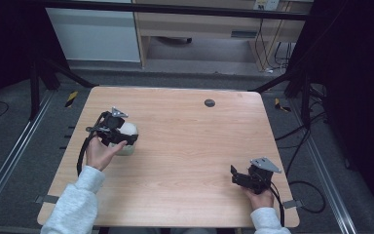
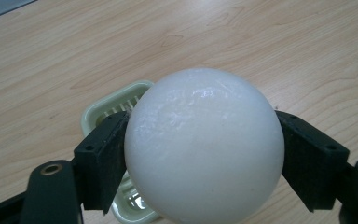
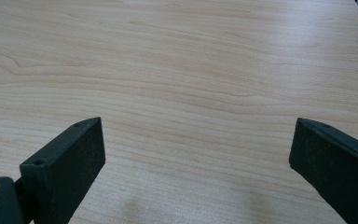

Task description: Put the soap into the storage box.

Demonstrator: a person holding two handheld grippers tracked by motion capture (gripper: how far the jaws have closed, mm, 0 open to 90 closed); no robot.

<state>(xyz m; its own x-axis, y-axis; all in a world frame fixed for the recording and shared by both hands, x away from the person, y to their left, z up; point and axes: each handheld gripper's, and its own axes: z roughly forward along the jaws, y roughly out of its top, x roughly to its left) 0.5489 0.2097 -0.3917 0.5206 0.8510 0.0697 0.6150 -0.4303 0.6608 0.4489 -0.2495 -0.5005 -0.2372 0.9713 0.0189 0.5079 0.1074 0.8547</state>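
Note:
A white ball [image 2: 204,144] is clamped between the two black jaws of my left gripper [image 1: 126,135], which is shut on it. In the high view the white ball [image 1: 129,128] sits at the table's left side, just above a pale green slotted dish [image 1: 124,149]. Under and behind the ball, the pale green slotted dish [image 2: 114,105] rests on the wood. Near the front right edge my right gripper [image 1: 233,176] is held low over the table, its jaws wide open with only bare wood between them [image 3: 198,158].
The wooden table [image 1: 195,146] has a small dark round grommet [image 1: 209,103] near its far edge. Black frame bars and cables run along both sides of the table, with cabinets beyond the far edge.

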